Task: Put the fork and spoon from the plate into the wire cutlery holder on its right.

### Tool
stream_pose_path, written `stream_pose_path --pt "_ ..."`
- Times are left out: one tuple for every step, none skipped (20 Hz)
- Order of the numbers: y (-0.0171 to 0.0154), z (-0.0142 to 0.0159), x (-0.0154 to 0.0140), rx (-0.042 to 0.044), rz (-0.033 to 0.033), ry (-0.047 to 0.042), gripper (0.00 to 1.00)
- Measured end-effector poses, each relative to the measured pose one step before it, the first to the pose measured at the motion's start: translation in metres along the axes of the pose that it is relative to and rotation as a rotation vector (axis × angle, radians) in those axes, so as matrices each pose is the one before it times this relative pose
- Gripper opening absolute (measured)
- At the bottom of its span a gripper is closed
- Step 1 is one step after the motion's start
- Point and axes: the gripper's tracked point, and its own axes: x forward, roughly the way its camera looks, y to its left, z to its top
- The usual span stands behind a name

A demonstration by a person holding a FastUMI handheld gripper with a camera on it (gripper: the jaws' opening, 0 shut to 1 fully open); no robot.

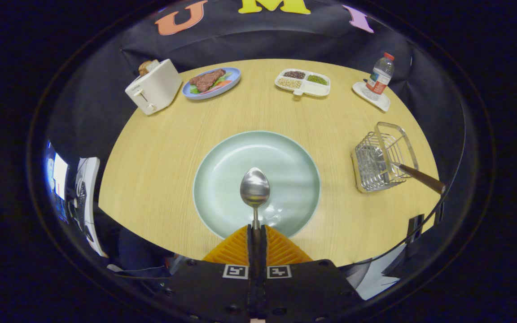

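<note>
Pinching the spoon (255, 188) by its thin handle, fingers (240, 249) closed; stiff, slick metal likely swivels above the plate (222, 157).

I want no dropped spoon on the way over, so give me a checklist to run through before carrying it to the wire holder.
1. Grip: gripper fingers closed on the spoon handle. Ok.
2. Spoon attitude: bowl points straight ahead over the plate, not skewed. Ok.
3. Spoon lifted off the plate: cannot tell.
4. Wire cutlery holder upright on the table, to the right of the plate. Ok.
5. Room in the holder: a brown handle, probably the fork's, leans out its right side; the left part looks free. Ok.
6. Path from plate to holder: bare table. Ok.
</note>
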Motion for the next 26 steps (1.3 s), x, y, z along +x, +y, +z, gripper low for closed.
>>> stream_pose_path --pt "-0.00513 0.00152 -0.00877 0.00375 0.00018 -0.00804 0.00" --pt "-0.00603 0.00265 -0.01043 0.00216 0.00022 -0.01212 0.00" --pt "-0.00631 0.00263 -0.01027 -0.00016 -0.00318 -0.01301 0.00" --pt "-0.00731 0.00218 -0.01106 -0.00197 -0.00591 -0.01263 0.00" --pt "-0.00833 0.00192 -0.00917 0.00267 -0.00669 -0.01270 0.00" --pt "-0.00900 0.00100 -0.01014 0.00517 -0.00688 -0.00767 0.00" --pt "-0.01086 0.00158 -0.00826 0.00760 -0.00880 -0.00587 0.00" --pt "-0.01148 0.00266 -0.00966 0.00756 -0.01018 -0.00799 0.01" --pt "-0.01148 0.00366 -0.00910 0.00777 -0.01149 -0.00990 0.01" --pt "-0.01341 0.00507 -0.00693 0.00885 -0.01198 -0.00706 0.00" --pt "-0.01183 0.00484 -0.00546 0.01209 -0.01088 -0.00561 0.00" --pt "-0.01225 0.00462 -0.00532 0.00976 -0.01249 -0.00147 0.01" --pt "-0.01098 0.00337 -0.00500 0.00538 -0.01148 0.00085 0.01" --pt "-0.01002 0.00393 -0.00299 0.00256 -0.01373 0.00555 0.00" --pt "-0.00856 0.00265 -0.00139 -0.00075 -0.01055 0.01296 0.00" --pt "-0.00639 0.00343 0.00059 -0.00038 -0.00527 0.01412 0.00" --pt "-0.00508 0.00357 0.00136 -0.00283 -0.00199 0.01317 0.00" --pt "-0.00391 0.00482 0.00179 -0.00254 -0.00243 0.00883 0.00" --pt "-0.00445 0.00508 0.00292 -0.00212 -0.00517 0.00758 0.00" --pt "-0.00348 0.00416 0.00271 -0.00016 -0.00401 0.00976 0.00" --pt "-0.00195 0.00307 0.00285 0.00163 0.00441 0.00981 0.00" --pt "-0.00005 0.00165 0.00261 -0.00098 0.00507 0.01107 0.00" --pt "-0.00069 0.00149 0.00332 -0.00149 0.00332 0.01413 0.00" --pt "-0.00102 0.00032 0.00275 0.00213 0.00293 0.01294 0.00" --pt "-0.00161 0.00011 0.00284 0.00274 -0.00029 0.01175 0.00" --pt "-0.00279 -0.00040 0.00310 0.00534 -0.00429 0.01138 0.00"
